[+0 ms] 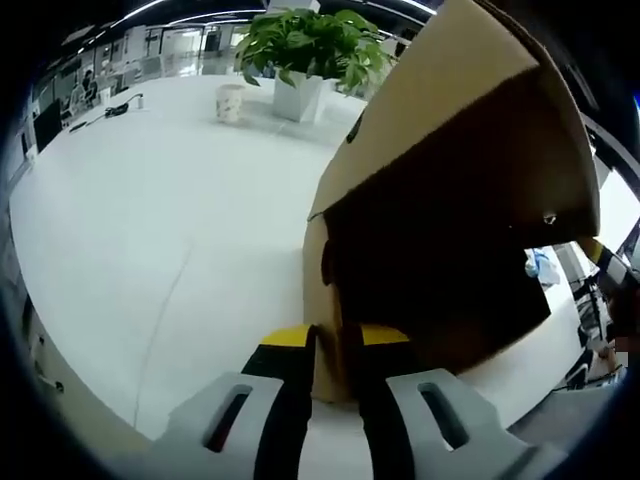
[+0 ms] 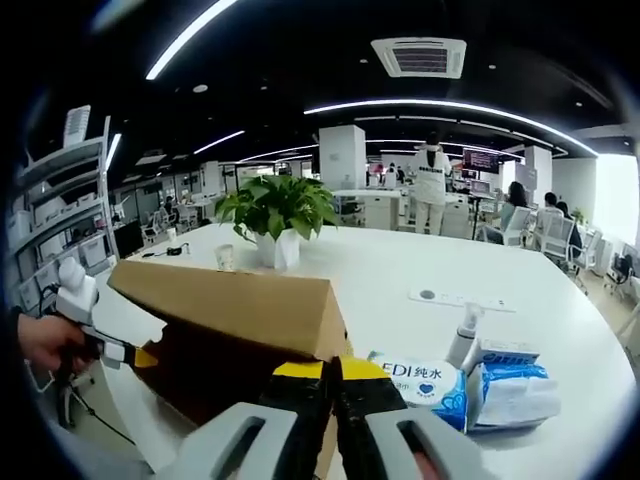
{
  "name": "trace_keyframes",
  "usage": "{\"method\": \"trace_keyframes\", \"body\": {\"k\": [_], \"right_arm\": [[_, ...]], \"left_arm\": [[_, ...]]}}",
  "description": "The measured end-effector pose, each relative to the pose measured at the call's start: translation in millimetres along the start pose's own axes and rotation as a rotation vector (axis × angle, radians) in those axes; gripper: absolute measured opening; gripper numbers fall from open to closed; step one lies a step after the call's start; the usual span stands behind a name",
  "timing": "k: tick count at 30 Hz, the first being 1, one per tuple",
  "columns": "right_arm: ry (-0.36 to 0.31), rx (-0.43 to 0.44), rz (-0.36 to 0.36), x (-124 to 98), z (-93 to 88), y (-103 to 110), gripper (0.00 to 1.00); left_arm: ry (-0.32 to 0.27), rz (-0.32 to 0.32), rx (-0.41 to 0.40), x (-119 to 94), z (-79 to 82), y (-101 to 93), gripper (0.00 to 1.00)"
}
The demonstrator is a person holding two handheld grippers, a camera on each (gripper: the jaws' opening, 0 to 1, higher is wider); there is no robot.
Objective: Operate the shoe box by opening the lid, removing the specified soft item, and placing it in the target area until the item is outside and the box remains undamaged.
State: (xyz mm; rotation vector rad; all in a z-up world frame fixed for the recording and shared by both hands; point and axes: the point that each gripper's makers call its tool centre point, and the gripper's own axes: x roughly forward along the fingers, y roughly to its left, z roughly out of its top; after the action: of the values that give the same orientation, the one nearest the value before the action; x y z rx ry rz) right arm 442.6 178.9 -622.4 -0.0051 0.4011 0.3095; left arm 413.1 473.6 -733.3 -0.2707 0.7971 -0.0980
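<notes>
So the cardboard shoe box (image 1: 450,200) sat on the white counter (image 1: 150,230) with its lid tipped up, dark inside showing. The left gripper (image 1: 335,365) was clamped on the box's lower front edge, jaws pinched tight on the cardboard. The right gripper (image 2: 335,385) was pinched on the box (image 2: 230,320) corner from the other side. A potted plant (image 2: 275,215) and a paper cup (image 2: 225,257) stood toward the far edge of the counter, wet wipes packs (image 2: 470,385) and a spray bottle (image 2: 462,335) just beside the box. The soft item was hidden, couldn't tell.
</notes>
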Motion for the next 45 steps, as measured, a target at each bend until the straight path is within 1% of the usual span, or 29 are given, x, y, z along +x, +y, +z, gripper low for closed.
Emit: {"method": "trace_keyframes", "body": {"k": [5,7,11,15,19,21,29,33,37,39,45], "right_arm": [[0.015,0.01,0.005,-1,-7.9,1,0.0],[0.029,0.021,0.006,-1,-12.5,0,0.0],[0.048,0.027,0.01,-2,-20.4,-1,0.0],[0.08,0.055,0.022,-1,-32.8,1,0.0],[0.104,0.104,0.031,-2,-45.4,2,0.0],[0.112,0.107,0.032,-3,-49.6,3,0.0],[0.132,0.128,0.042,-3,-57.2,5,0.0],[0.155,0.15,0.052,-3,-64.9,5,0.0],[0.158,0.15,0.062,-3,-66.2,6,0.0],[0.161,0.146,0.067,-4,-66.5,7,0.0],[0.162,0.151,0.079,-6,-67.3,5,0.0]], "left_arm": [[0.004,-0.006,0.002,0,-0.7,0.0,0.15],[0.021,-0.005,0.012,0,-3.6,-0.4,0.16],[0.019,-0.01,0.024,0,-3.3,-1.6,0.16],[0.017,-0.007,0.037,-2,-2.4,-1.3,0.16],[0.012,-0.01,0.039,-5,-0.3,-0.9,0.16],[0.008,-0.01,0.042,-6,1.1,-0.6,0.16],[0.003,-0.015,0.057,-11,5.1,-1.4,0.17],[0.006,-0.022,0.069,-14,5.1,-3.1,0.17],[0.003,-0.027,0.079,-18,5.2,-4.2,0.17],[0.005,-0.017,0.098,-20,4.4,-2.3,0.17],[-0.008,-0.014,0.103,-30,6.3,-1.3,0.17]]}}
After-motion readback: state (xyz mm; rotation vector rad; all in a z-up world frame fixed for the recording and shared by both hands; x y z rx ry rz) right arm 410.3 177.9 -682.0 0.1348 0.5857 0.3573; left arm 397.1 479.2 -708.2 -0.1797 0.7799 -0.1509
